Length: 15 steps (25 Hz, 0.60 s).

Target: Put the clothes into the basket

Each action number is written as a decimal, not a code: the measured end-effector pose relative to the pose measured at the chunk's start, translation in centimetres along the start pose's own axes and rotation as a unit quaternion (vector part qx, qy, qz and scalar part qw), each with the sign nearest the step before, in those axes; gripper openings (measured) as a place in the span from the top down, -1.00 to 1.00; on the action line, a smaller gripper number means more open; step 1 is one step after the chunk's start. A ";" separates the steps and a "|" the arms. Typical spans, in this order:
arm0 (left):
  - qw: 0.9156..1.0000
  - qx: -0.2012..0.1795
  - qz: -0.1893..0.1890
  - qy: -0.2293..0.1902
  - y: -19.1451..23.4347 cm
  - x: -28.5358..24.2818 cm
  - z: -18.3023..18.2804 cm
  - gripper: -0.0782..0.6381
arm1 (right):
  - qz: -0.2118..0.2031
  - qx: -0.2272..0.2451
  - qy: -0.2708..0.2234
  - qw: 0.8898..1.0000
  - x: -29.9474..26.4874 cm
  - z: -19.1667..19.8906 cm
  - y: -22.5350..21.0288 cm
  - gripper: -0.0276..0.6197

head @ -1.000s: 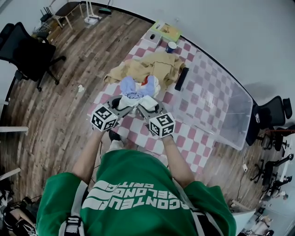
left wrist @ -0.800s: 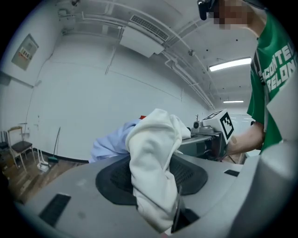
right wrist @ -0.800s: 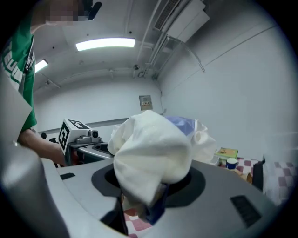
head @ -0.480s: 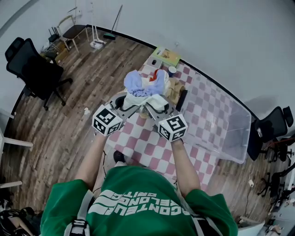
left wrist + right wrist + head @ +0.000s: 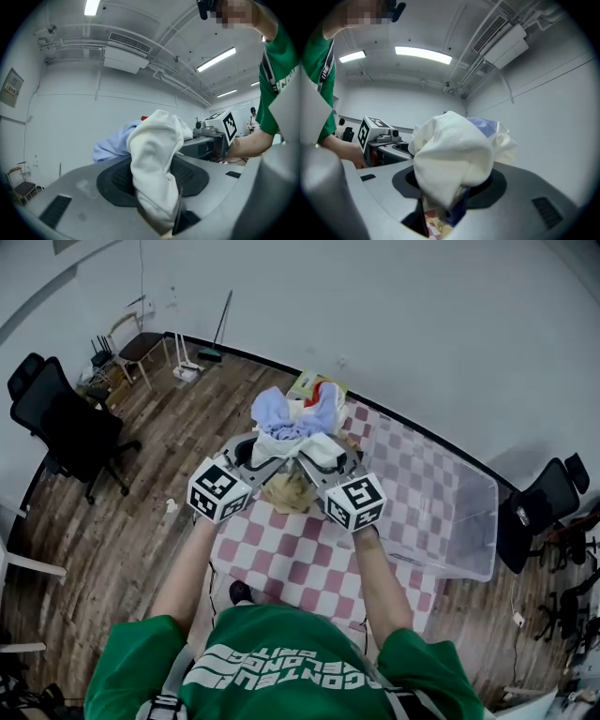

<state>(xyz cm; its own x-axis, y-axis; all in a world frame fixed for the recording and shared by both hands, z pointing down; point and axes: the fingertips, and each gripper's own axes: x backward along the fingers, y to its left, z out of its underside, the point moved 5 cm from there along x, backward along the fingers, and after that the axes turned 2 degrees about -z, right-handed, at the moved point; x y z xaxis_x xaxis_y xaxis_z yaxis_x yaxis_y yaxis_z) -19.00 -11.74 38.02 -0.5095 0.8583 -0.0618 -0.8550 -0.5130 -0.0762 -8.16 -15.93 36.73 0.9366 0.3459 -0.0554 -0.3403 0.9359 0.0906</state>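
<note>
Above the checkered table (image 5: 281,554), in the head view, the person is holding a bundle of clothes (image 5: 292,416) up between the left gripper (image 5: 261,448) and the right gripper (image 5: 317,452), each one clamping on a side of it. A tan garment (image 5: 286,493) is showing beneath the bundle; whether it is hanging from it or lying on the table I cannot tell. The clear plastic basket (image 5: 473,535) is sitting at the table's right end, well apart from the bundle, and looking empty.

In the left gripper view, the jaws are pinching a white garment (image 5: 154,159), with a light blue piece (image 5: 112,146) bulging behind.

In the right gripper view, the jaws are biting into the same white garment (image 5: 450,164).

Nothing is lying in the basket yet, I judge. The carry to the right and the release are remaining, and perhaps the tan garment too.
</note>
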 end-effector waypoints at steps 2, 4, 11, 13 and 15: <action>1.000 -0.005 0.007 -0.002 -0.3 -0.4 -0.7 0.25 | 0.008 0.002 -0.003 1.000 0.6 -0.5 -0.3 0.27; 1.000 -0.009 0.016 -0.004 -0.7 -0.8 -1.1 0.25 | 0.018 0.003 -0.003 1.000 1.2 -0.8 -0.5 0.27; 0.998 -0.022 0.064 -0.008 -4.0 -4.5 -2.3 0.25 | 0.069 0.004 -0.005 0.998 5.9 -0.9 -2.7 0.27; 0.996 -0.023 0.082 -0.010 -5.1 -6.2 -2.5 0.25 | 0.087 0.004 -0.004 0.996 7.6 -0.8 -3.7 0.27; 0.994 -0.023 0.105 -0.012 -6.6 -8.2 -2.7 0.25 | 0.111 0.005 -0.001 0.994 9.7 -0.5 -4.9 0.27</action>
<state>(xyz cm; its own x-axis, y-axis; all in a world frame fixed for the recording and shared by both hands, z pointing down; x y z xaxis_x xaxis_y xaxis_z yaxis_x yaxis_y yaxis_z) -8.97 -15.43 36.32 -0.6782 0.7326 -0.0572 -0.7252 -0.6799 -0.1093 2.51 -17.15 35.23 0.8382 0.5445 -0.0315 -0.5386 0.8354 0.1101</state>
